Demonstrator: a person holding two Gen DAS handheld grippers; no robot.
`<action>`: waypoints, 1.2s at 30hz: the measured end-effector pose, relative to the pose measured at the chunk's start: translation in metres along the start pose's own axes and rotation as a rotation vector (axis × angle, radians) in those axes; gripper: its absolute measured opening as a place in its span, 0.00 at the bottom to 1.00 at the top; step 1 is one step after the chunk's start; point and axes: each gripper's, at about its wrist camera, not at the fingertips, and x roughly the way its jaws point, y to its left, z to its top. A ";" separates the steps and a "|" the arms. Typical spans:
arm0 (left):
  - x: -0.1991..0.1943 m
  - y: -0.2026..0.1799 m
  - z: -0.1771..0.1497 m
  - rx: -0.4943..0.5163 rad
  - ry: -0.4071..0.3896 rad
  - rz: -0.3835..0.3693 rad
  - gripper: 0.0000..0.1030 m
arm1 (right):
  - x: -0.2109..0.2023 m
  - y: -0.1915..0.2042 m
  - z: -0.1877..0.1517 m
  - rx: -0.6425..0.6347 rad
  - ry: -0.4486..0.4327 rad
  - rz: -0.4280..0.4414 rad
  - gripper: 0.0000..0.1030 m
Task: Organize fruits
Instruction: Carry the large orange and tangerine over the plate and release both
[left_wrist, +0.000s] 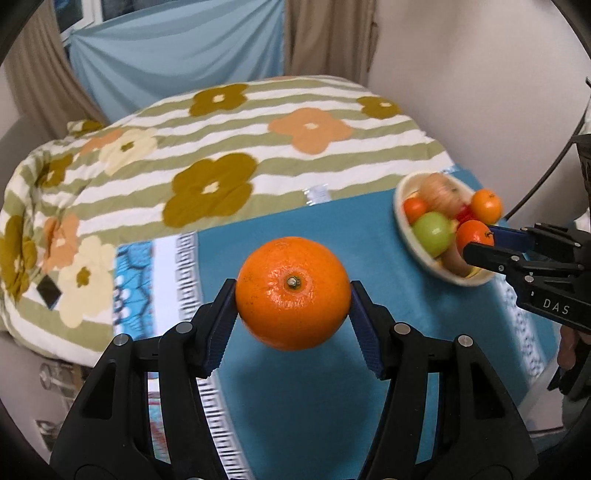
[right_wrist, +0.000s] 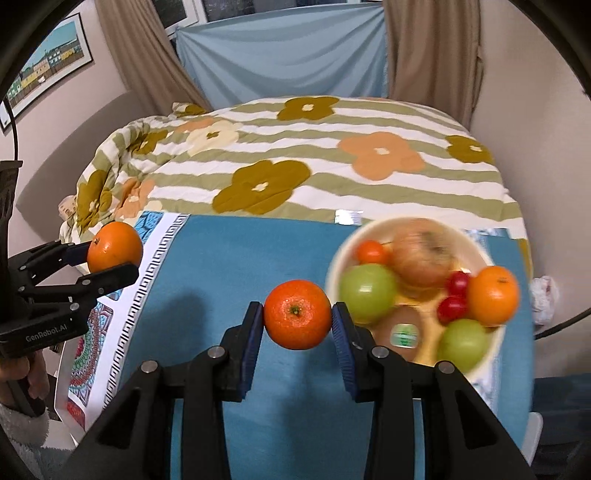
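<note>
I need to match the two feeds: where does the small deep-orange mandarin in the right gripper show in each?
Left wrist view: small deep-orange mandarin at right edge, clamped by the right gripper.
Right wrist view: bottom centre, between the pads.
Shared landmark: cream fruit bowl on the blue cloth.

Readable lettering:
- "DAS", white capitals on the black plastic body of the right gripper (left_wrist: 480, 243), right of the cream oval fruit bowl (left_wrist: 402, 225).
- "GenRobot.AI", pale print on the black plastic body of the left gripper (right_wrist: 114, 264), left of that bowl.
- Green-and-white sticker (right_wrist: 405, 335) on a brown fruit inside the bowl: wording illegible.
</note>
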 end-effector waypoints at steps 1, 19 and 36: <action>0.001 -0.013 0.005 0.007 -0.006 -0.007 0.62 | -0.004 -0.008 0.000 0.001 -0.003 -0.004 0.34; 0.069 -0.167 0.051 0.098 0.011 -0.076 0.62 | -0.029 -0.133 -0.004 0.043 -0.025 -0.016 0.34; 0.114 -0.214 0.050 0.173 0.063 -0.071 0.64 | -0.027 -0.169 -0.011 0.063 -0.019 -0.009 0.34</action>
